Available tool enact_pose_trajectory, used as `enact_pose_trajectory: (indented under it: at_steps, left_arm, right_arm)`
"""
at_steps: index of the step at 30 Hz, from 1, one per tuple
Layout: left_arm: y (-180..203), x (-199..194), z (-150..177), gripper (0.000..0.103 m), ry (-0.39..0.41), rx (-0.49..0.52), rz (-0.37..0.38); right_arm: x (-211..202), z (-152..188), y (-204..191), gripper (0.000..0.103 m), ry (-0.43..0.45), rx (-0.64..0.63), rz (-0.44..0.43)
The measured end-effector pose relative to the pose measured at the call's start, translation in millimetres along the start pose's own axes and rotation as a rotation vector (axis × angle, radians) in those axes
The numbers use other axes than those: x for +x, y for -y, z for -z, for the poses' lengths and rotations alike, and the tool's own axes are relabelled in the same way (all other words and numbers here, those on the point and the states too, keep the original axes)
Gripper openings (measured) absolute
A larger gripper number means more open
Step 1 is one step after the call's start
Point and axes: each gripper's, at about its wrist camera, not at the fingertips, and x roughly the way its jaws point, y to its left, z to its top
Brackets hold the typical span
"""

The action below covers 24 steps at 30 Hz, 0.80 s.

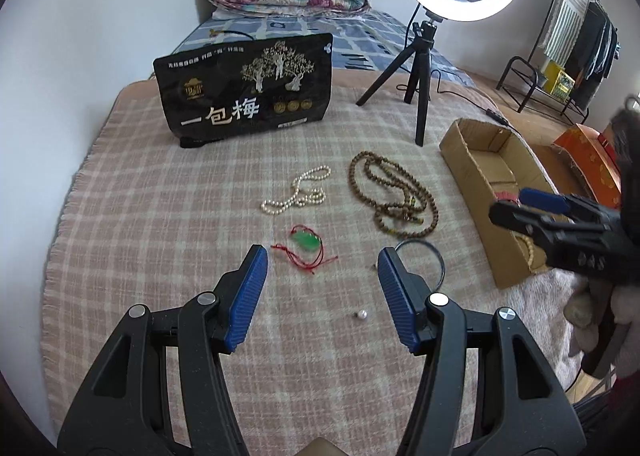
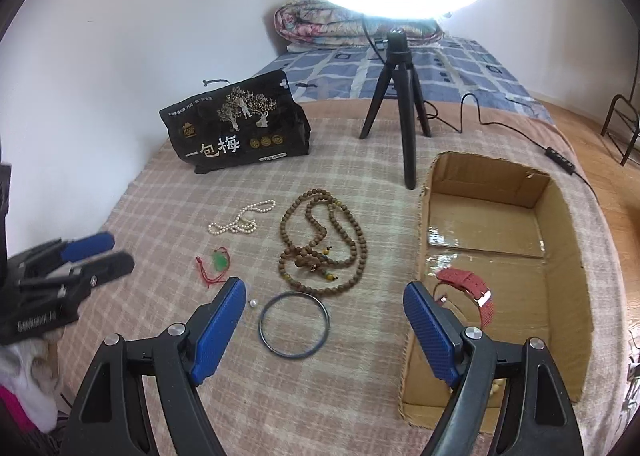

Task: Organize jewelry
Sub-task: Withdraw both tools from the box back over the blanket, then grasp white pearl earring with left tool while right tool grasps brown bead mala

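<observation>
- Checked blanket (image 1: pixel 160 216) covered the bed, carrying pearl necklace (image 1: pixel 298 192) and wooden beads (image 2: pixel 320 244).
- Left gripper (image 1: pixel 322 272) jaws stood apart, empty.
- Right gripper (image 2: pixel 324 308) jaws gaped wide, empty, beside cardboard box (image 2: pixel 560 256).

Your right gripper (image 2: pixel 324 326): jaws apart, empty, above the ring (image 2: pixel 294 324).
Your box (image 2: pixel 560 216): holds a red watch (image 2: pixel 474 292).

On the checked blanket (image 2: pixel 140 224), a white pearl strand (image 2: pixel 240 218) lay loosely bunched toward the far edge. Beside it sprawled coiled brown wooden beads (image 2: pixel 324 244). A green pendant on red cord (image 2: pixel 214 262), a loose pearl (image 2: pixel 252 302) and a dark bangle (image 2: pixel 294 324) lay flat nearer. A red watch (image 2: pixel 468 290) lay inside the cardboard box (image 2: pixel 564 256).
</observation>
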Motion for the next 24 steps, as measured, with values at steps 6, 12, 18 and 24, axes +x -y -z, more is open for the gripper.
enact_pose_trajectory:
  at_steps: [6,12,18,24]
  left_arm:
    - [-18.4,7.6,12.3,0.059,-0.025,-0.015,-0.006]
    - [-27.6,29.1,23.5,0.059,-0.081,-0.039,0.003]
    - [-25.1,58.9,19.7,0.059,-0.117,-0.059,0.008]
    - [-16.2,76.0,18.2,0.059,-0.137,-0.056,0.036]
  right_arm:
    - [28.4,-18.6,0.0,0.083,-0.046,0.059,-0.042]
    - [59.6,-35.9,-3.7,0.083,-0.087,0.050,-0.027]
    - [92.6,-47.4,-3.2,0.083,-0.154,0.064,-0.035]
    - [115.6,-48.9,-9.2,0.081,-0.211,0.026,-0.021]
